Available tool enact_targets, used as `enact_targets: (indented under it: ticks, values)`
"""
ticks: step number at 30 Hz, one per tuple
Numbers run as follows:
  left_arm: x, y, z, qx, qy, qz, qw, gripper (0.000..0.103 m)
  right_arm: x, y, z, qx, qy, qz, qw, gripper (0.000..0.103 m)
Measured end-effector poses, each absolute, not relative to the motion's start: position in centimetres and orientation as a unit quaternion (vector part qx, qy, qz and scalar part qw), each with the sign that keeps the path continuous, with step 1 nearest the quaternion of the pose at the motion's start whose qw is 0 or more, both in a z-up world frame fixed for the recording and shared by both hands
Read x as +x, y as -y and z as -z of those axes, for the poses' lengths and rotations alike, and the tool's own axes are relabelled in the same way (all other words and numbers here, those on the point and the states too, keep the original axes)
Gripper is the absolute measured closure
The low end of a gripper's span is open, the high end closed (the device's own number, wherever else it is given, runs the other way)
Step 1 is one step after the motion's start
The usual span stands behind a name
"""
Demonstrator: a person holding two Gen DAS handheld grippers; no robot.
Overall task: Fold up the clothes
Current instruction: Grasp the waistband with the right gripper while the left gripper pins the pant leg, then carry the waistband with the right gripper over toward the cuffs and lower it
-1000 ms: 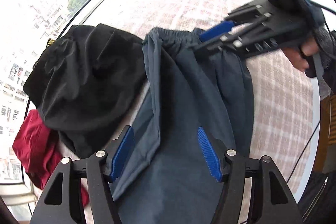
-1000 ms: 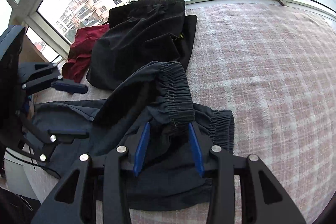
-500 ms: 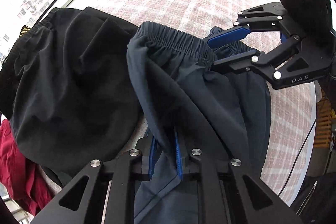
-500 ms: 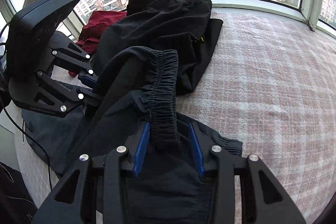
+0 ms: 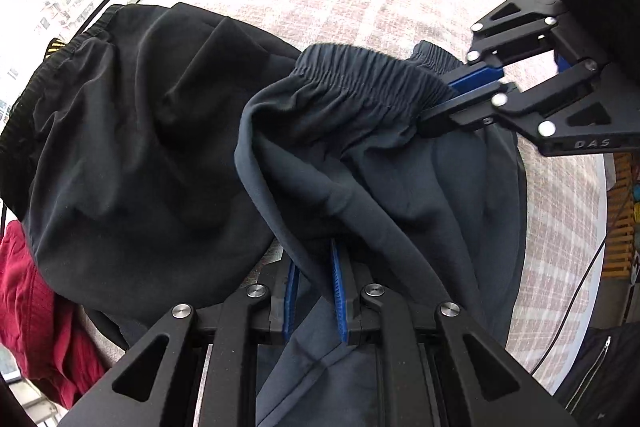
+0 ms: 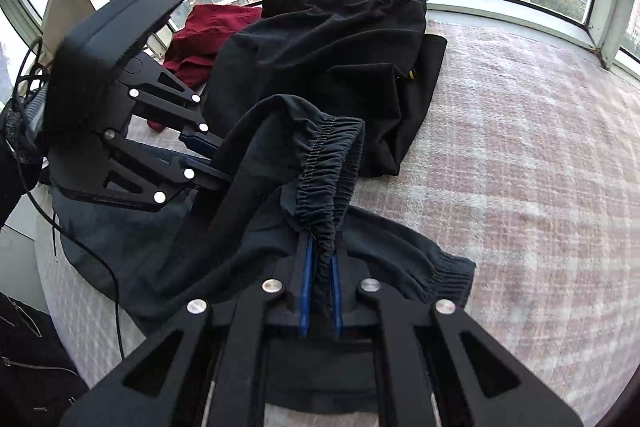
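The left gripper (image 5: 314, 289) has clamped the grey shorts (image 5: 400, 195); the right gripper (image 6: 319, 297) has just been closing onto their waistband (image 6: 328, 171).

A pink plaid-covered bed (image 6: 520, 155) carries dark blue-grey shorts (image 6: 168, 251); black shorts (image 6: 332, 67); a red garment (image 6: 208, 27).

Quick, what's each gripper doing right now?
Left gripper: shut on the dark grey shorts, pinching a fabric fold.
Right gripper: jaws have just been closing, now shut on the shorts' elastic waistband.
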State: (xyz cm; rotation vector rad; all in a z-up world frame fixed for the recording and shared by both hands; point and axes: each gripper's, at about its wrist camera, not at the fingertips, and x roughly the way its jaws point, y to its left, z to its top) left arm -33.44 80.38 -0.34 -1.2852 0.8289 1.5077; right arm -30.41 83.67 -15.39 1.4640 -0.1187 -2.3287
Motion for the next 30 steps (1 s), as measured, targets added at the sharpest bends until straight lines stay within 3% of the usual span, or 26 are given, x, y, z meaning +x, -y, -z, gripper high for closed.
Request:
enact_targets:
  ticks: [4, 11, 14, 17, 19, 25, 27, 28, 29, 30]
  values:
    - [-32.7, -80.9, -0.5, -0.51, -0.348, -0.62, 0.484, 0.086, -27.1, -87.1, 13.0, 0.544, 0.103, 0.815, 0.169, 0.095]
    - [-32.2, -81.0, -1.8, -0.492, -0.357, -0.632, 0.48, 0.079, -25.9, -89.2, 19.0, 0.626, 0.127, 0.764, 0.091, 0.094]
    - [-32.0, -79.8, -2.6, -0.48, -0.371, -0.64, 0.472, 0.078, -25.7, -88.9, 18.8, 0.624, 0.12, 0.767, 0.091, 0.091]
    - [-31.7, -76.7, -4.4, -0.466, -0.365, -0.659, 0.464, 0.073, -25.5, -89.6, 16.4, 0.597, 0.122, 0.788, 0.095, 0.079]
    - [-31.6, -75.0, -5.5, -0.47, -0.345, -0.67, 0.46, 0.07, -25.9, -90.1, 15.4, 0.582, 0.119, 0.8, 0.084, 0.062]
    - [-28.2, -67.8, -5.4, -0.502, -0.316, -0.673, 0.442, 0.07, -29.5, -88.9, 17.4, 0.605, 0.091, 0.788, 0.068, 0.058]
    - [-27.0, -66.0, -4.7, -0.515, -0.306, -0.67, 0.439, 0.07, -30.4, -88.3, 18.5, 0.606, 0.086, 0.788, 0.064, 0.063]
    - [-26.3, -65.1, -4.4, -0.521, -0.304, -0.67, 0.434, 0.07, -30.4, -88.0, 18.6, 0.604, 0.083, 0.79, 0.062, 0.083]
    - [-25.7, -64.1, -3.9, -0.528, -0.301, -0.669, 0.428, 0.07, -30.4, -87.8, 18.6, 0.6, 0.08, 0.794, 0.061, 0.084]
    - [-25.4, -63.3, -3.4, -0.534, -0.3, -0.669, 0.421, 0.07, -30.1, -87.7, 18.1, 0.592, 0.079, 0.8, 0.059, 0.095]
